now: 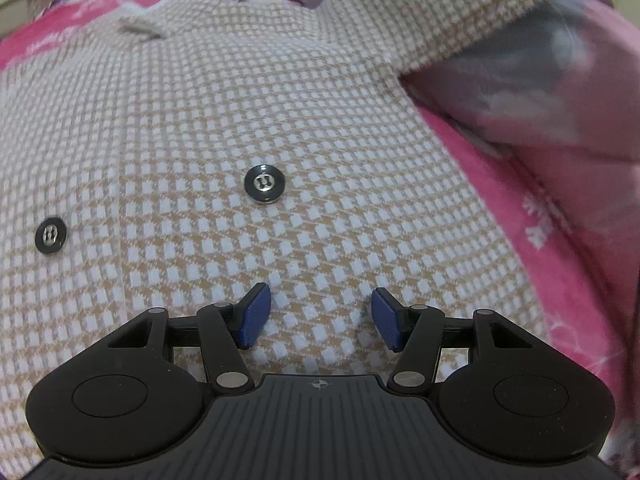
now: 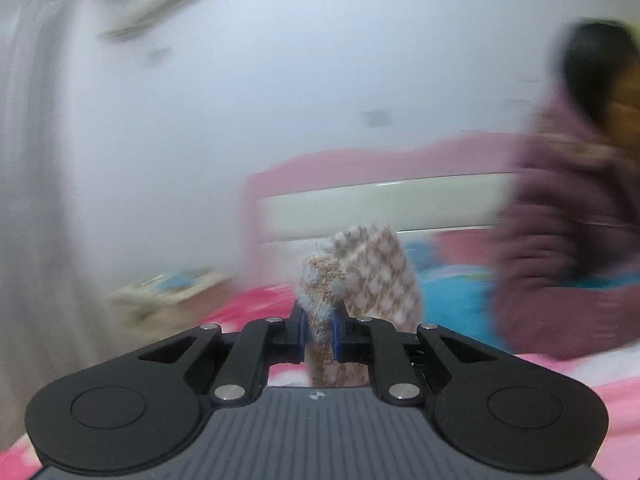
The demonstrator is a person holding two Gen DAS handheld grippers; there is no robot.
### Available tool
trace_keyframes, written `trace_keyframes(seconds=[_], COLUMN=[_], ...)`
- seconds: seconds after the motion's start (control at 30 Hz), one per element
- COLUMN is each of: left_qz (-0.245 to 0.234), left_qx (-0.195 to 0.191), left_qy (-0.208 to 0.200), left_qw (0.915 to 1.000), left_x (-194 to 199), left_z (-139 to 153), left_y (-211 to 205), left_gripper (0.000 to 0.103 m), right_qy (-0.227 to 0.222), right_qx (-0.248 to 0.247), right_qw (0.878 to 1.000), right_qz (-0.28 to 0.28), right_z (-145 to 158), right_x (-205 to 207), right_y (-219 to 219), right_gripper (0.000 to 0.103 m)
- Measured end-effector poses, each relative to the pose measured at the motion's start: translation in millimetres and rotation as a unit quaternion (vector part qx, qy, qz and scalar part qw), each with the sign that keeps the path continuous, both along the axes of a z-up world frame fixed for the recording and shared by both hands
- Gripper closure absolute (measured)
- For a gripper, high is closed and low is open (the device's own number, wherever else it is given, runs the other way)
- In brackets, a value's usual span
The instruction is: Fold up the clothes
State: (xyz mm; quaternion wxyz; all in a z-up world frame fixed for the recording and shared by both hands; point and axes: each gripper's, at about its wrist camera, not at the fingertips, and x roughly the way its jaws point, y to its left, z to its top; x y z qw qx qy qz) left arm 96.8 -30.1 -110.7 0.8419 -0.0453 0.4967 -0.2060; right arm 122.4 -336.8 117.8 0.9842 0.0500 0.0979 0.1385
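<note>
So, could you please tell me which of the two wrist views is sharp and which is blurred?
Left wrist: sharp on the beige checked garment and black button. Right wrist: background smeared; only the right gripper and its pinched fabric stay crisp.

The left wrist camera is sitting just behind its gripper's blue-padded fingers, looking steeply down and very close onto a beige-and-white checked woven garment spread over a pink patterned bedspread. The right wrist camera is facing nearly level across the room toward a pale wall and a pink-and-cream headboard, heavily blurred. Both views are sharing the checked garment and the pink bedspread.
</note>
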Motion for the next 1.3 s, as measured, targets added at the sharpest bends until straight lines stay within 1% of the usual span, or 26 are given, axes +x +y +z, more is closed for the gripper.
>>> trace_keyframes(seconds=[0.07, 0.1, 0.17, 0.23, 0.3, 0.33, 0.37, 0.43, 0.47, 0.5, 0.57, 0.63, 0.7, 0.73, 0.8, 0.87, 0.93, 1.0, 1.03, 1.07, 1.13, 1.17, 1.2, 1.23, 1.27, 1.3], left_qz=[0.022, 0.036, 0.070, 0.102, 0.130, 0.139, 0.148, 0.161, 0.164, 0.161, 0.147, 0.122, 0.085, 0.066, 0.029, -0.002, -0.024, -0.034, -0.035, -0.033, -0.030, -0.029, -0.028, -0.028, -0.029, -0.032], left_qx=[-0.027, -0.042, -0.069, -0.080, -0.086, -0.085, -0.084, -0.088, -0.091, -0.094, -0.098, -0.101, -0.104, -0.104, -0.106, -0.106, -0.100, -0.092, -0.089, -0.085, -0.080, -0.078, -0.077, -0.073, -0.073, -0.077], left_qy=[0.012, 0.018, 0.029, 0.033, 0.033, 0.031, 0.028, 0.027, 0.027, 0.026, 0.024, 0.019, 0.015, 0.015, 0.017, 0.022, 0.024, 0.030, 0.034, 0.036, 0.038, 0.038, 0.038, 0.034, 0.028, 0.023], left_qw=[0.9993, 0.9983, 0.9947, 0.9909, 0.9873, 0.9861, 0.9849, 0.9827, 0.9819, 0.9822, 0.9841, 0.9872, 0.9908, 0.9922, 0.9938, 0.9941, 0.9945, 0.9947, 0.9949, 0.9951, 0.9956, 0.9958, 0.9959, 0.9964, 0.9965, 0.9963], left_x=[4, 7, 12, 16, 18, 18, 19, 18, 17, 15, 10, 4, -3, -5, -11, -18, -23, -26, -27, -29, -29, -29, -30, -32, -34, -35], left_z=[4, 6, 10, 15, 19, 21, 23, 25, 26, 26, 26, 28, 30, 30, 30, 28, 24, 18, 15, 12, 8, 5, 4, 4, 6, 8], left_y=[15, 24, 46, 67, 85, 91, 98, 105, 106, 106, 101, 92, 81, 75, 64, 53, 42, 33, 29, 26, 19, 16, 14, 11, 9, 7], left_gripper=[0.048, 0.048, 0.048, 0.048, 0.048, 0.048, 0.048, 0.048, 0.048, 0.048, 0.048, 0.048, 0.048, 0.048, 0.048, 0.048, 0.048, 0.051, 0.052, 0.056, 0.062, 0.068, 0.072, 0.073, 0.080, 0.083], right_qy=[0.010, 0.018, 0.042, 0.075, 0.113, 0.132, 0.149, 0.176, 0.183, 0.185, 0.197, 0.228, 0.260, 0.273, 0.292, 0.317, 0.339, 0.362, 0.375, 0.393, 0.414, 0.418, 0.421, 0.422, 0.418, 0.410], right_qx=[-0.023, -0.032, -0.067, -0.114, -0.166, -0.194, -0.230, -0.287, -0.308, -0.319, -0.301, -0.227, -0.144, -0.104, -0.054, 0.017, 0.096, 0.163, 0.183, 0.201, 0.227, 0.231, 0.232, 0.225, 0.222, 0.221], right_qw=[0.997, 0.994, 0.981, 0.965, 0.947, 0.936, 0.923, 0.899, 0.889, 0.886, 0.891, 0.909, 0.920, 0.925, 0.931, 0.933, 0.927, 0.913, 0.905, 0.894, 0.878, 0.875, 0.873, 0.875, 0.877, 0.881], right_qz=[0.072, 0.107, 0.178, 0.224, 0.250, 0.261, 0.269, 0.282, 0.285, 0.282, 0.278, 0.264, 0.255, 0.244, 0.213, 0.169, 0.129, 0.094, 0.085, 0.079, 0.076, 0.078, 0.080, 0.079, 0.076, 0.078], right_z=[-12, -22, -53, -91, -136, -158, -182, -220, -233, -240, -241, -231, -222, -221, -219, -224, -230, -239, -245, -252, -261, -265, -268, -269, -269, -265], right_x=[-22, -35, -61, -83, -101, -110, -117, -130, -138, -146, -155, -156, -151, -151, -149, -141, -127, -113, -106, -99, -92, -89, -87, -86, -86, -87], right_y=[25, 35, 53, 68, 81, 88, 96, 107, 111, 113, 108, 93, 74, 65, 49, 31, 14, 2, 0, 0, 2, 5, 8, 11, 11, 9], right_gripper=[0.089, 0.089, 0.089, 0.089, 0.089, 0.089, 0.089, 0.087, 0.085, 0.083, 0.075, 0.069, 0.070, 0.069, 0.069, 0.068, 0.068, 0.066, 0.066, 0.066, 0.066, 0.067, 0.071, 0.083, 0.086, 0.087])
